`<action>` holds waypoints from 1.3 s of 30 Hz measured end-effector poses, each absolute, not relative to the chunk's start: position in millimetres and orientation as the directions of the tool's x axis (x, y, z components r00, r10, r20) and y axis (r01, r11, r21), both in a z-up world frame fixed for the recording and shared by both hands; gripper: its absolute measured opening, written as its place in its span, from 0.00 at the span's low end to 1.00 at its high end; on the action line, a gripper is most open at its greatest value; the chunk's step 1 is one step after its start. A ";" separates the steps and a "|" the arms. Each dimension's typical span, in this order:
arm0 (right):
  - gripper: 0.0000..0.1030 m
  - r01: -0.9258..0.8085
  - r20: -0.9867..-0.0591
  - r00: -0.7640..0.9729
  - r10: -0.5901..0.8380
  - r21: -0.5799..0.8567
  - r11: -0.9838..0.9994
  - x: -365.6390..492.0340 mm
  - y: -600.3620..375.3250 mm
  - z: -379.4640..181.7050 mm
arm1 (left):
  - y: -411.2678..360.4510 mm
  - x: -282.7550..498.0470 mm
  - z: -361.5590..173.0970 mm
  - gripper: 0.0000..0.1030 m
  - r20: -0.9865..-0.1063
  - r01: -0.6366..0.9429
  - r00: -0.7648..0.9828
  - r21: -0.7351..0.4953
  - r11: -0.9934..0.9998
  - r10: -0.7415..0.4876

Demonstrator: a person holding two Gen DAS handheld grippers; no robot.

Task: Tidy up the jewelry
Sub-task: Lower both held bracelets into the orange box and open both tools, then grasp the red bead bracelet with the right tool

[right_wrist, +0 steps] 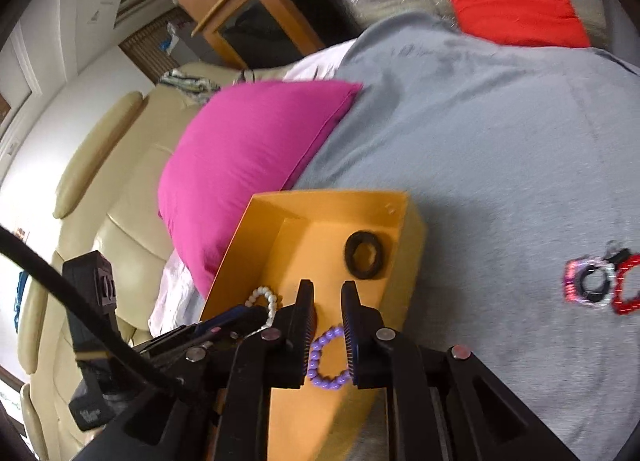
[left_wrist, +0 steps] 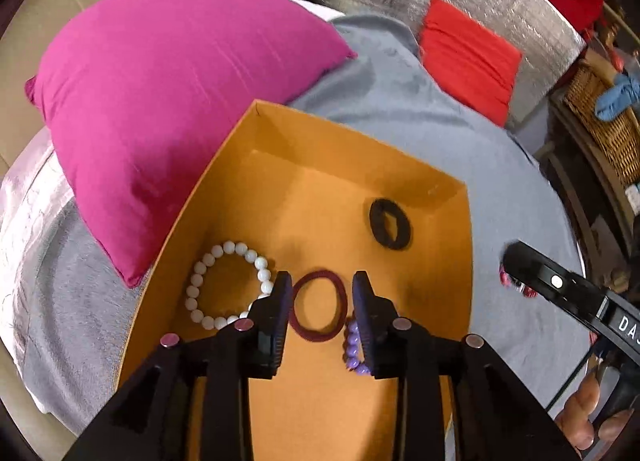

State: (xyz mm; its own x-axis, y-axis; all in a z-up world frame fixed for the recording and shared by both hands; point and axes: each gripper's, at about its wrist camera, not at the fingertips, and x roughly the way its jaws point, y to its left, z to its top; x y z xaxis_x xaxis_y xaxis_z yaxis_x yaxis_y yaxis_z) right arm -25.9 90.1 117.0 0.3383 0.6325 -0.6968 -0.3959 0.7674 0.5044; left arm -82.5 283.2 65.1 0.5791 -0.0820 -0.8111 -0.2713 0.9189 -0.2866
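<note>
Left gripper point(left_wrist: 322, 305) parted, nothing pinched, over dark red elastic hair band point(left_wrist: 319, 306) in orange cardboard box point(left_wrist: 440, 301) — soft, light; take by rim. Right gripper point(right_wrist: 328, 315) gapped over purple beaded bracelet point(right_wrist: 326, 359) — slippery beads. Loose bracelets point(right_wrist: 600, 281) farther out on grey blanket point(right_wrist: 500, 141).

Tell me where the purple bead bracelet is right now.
In the orange box, near its right wall: between the right tool's fingers in the right wrist view, beside the maroon hair tie.
</note>
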 end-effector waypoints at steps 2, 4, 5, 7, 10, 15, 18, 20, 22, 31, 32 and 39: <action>0.16 -0.385 -0.680 0.366 0.635 0.511 0.769 -26.6 71.9 122.0 | 280.7 -81.6 72.6 0.34 -0.797 -0.272 0.601 -0.281 0.920 -0.066; 0.16 -0.370 -0.672 0.397 0.625 0.506 0.779 -27.3 50.5 125.0 | 276.8 -82.3 81.3 0.37 -0.778 -0.268 0.627 -0.275 0.923 -0.050; 0.16 -0.362 -0.670 0.407 0.620 0.505 0.783 -27.1 41.1 126.8 | 274.3 -83.0 85.9 0.39 -0.765 -0.265 0.642 -0.271 0.925 -0.040; 0.16 -0.324 -0.663 0.442 0.604 0.510 0.797 -26.3 9.2 128.3 | 267.2 -83.4 95.0 0.48 -0.742 -0.259 0.671 -0.252 0.932 -0.014; 0.17 -0.248 -0.655 0.492 0.574 0.527 0.813 -23.6 -41.1 128.3 | 252.1 -82.0 108.1 0.52 -0.705 -0.246 0.708 -0.198 0.949 0.036; 0.34 -0.104 -0.637 0.573 0.515 0.567 0.817 -24.4 -127.1 120.8 | 221.6 -78.1 122.7 0.60 -0.650 -0.198 0.757 -0.130 0.972 0.068; 0.34 -0.041 -0.637 0.599 0.485 0.581 0.813 -26.1 -165.6 112.6 | 201.5 -74.0 129.6 0.60 -0.625 -0.162 0.779 -0.112 0.980 0.057; 0.34 -0.013 -0.641 0.603 0.476 0.588 0.809 -26.1 -181.5 105.6 | 186.7 -70.2 131.5 0.60 -0.617 -0.134 0.786 -0.097 0.986 0.046; 0.34 0.004 -0.649 0.597 0.472 0.590 0.807 -24.1 -190.1 97.7 | 171.0 -64.7 131.4 0.60 -0.618 -0.113 0.785 -0.077 0.991 0.041; 0.34 0.055 -0.768 0.475 0.431 0.514 0.856 12.7 -174.5 55.9 | 111.2 -34.3 115.0 0.60 -0.665 -0.018 0.747 -0.022 1.000 -0.001; 0.34 0.057 -0.789 0.453 0.416 0.492 0.869 18.8 -168.5 51.2 | 106.6 -31.2 112.6 0.60 -0.672 -0.014 0.740 -0.020 1.000 -0.003; 0.30 -0.004 -0.824 0.501 0.262 0.301 0.954 34.3 -139.1 45.4 | 87.7 -15.3 93.9 0.60 -0.715 0.008 0.699 -0.013 1.000 -0.014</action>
State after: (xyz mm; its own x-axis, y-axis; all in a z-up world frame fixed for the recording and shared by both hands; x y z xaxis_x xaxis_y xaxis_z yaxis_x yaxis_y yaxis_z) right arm 34.3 -139.1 45.4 0.5014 0.2624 -0.8245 -0.0035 0.9535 0.3014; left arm -15.3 87.7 93.9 0.6986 -0.0144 -0.7154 0.0077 0.9999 -0.0126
